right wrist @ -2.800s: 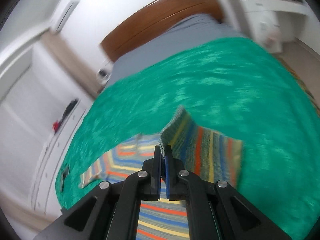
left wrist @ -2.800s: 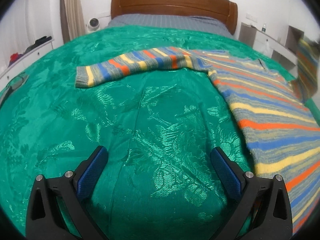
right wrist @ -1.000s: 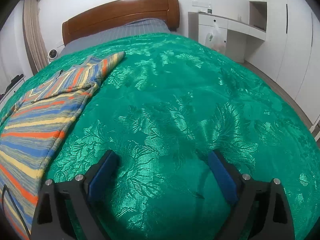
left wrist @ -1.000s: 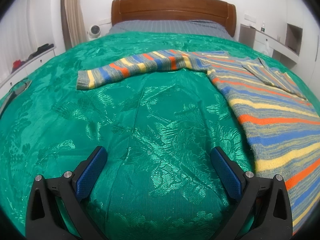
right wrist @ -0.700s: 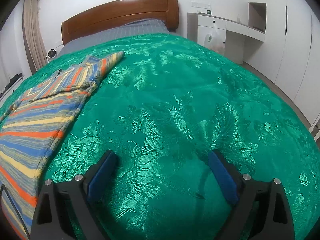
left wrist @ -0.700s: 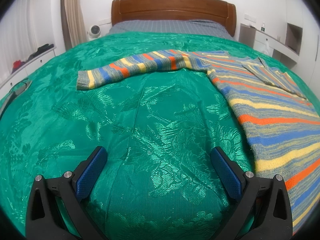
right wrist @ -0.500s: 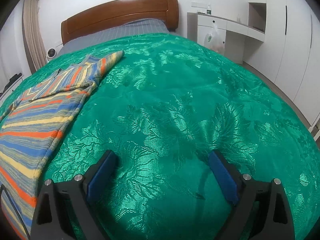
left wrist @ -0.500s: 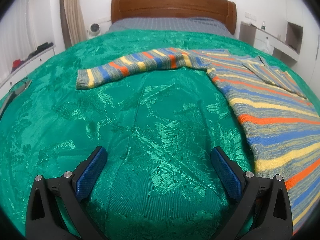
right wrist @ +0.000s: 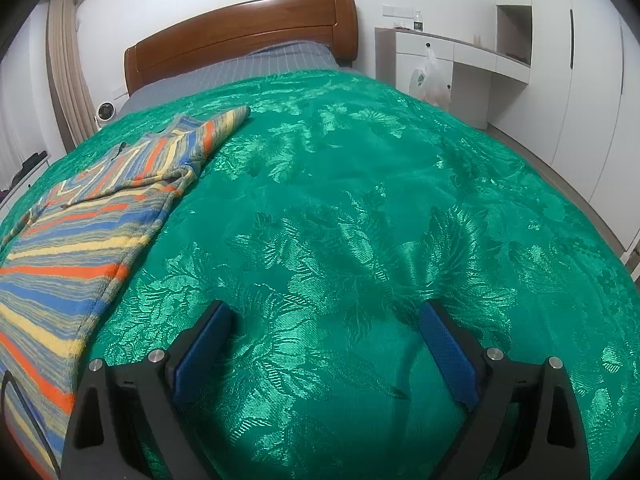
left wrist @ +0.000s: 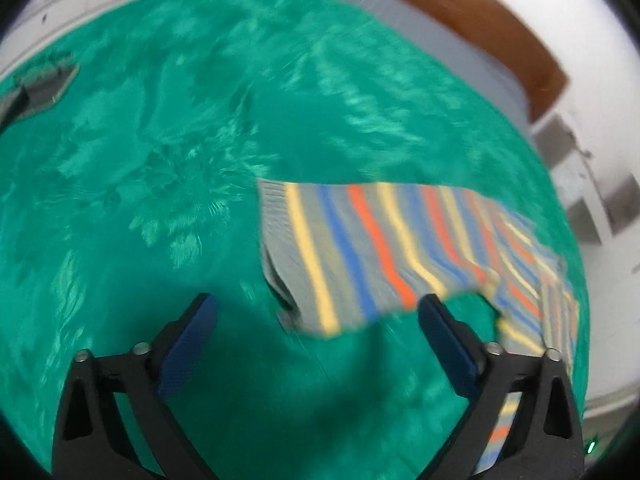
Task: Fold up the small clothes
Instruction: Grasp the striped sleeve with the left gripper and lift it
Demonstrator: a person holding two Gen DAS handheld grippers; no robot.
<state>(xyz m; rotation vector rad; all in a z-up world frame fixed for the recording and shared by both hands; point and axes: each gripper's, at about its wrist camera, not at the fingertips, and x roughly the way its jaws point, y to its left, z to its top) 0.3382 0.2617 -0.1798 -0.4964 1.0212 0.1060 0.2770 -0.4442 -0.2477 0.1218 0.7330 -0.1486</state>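
The left tongs (left wrist: pixel 316 320) hang over the green bedspread (left wrist: pixel 160 160) with the jaws spread wide, though they have just been closing a little. The cuff end of the striped sweater's sleeve (left wrist: pixel 320 248) lies just ahead of the blue pads (left wrist: pixel 188 340) and partly between them, with neither pad pressing on it. This view is blurred; the sleeve runs off to the right toward the rest of the garment, and the wooden headboard (left wrist: pixel 500 28) shows at the upper right.

In the right wrist view, the right tongs (right wrist: pixel 324 344) stand wide open above bare bedspread (right wrist: pixel 360 200), gripping nothing. The striped sweater (right wrist: pixel 80 224) lies flat at the left of the bed, well apart from these tongs, its other sleeve (right wrist: pixel 200 136) folded in across the body. Behind are the headboard (right wrist: pixel 240 32), a white cabinet (right wrist: pixel 460 68) with a plastic bag (right wrist: pixel 430 80), and a small fan (right wrist: pixel 106 112).
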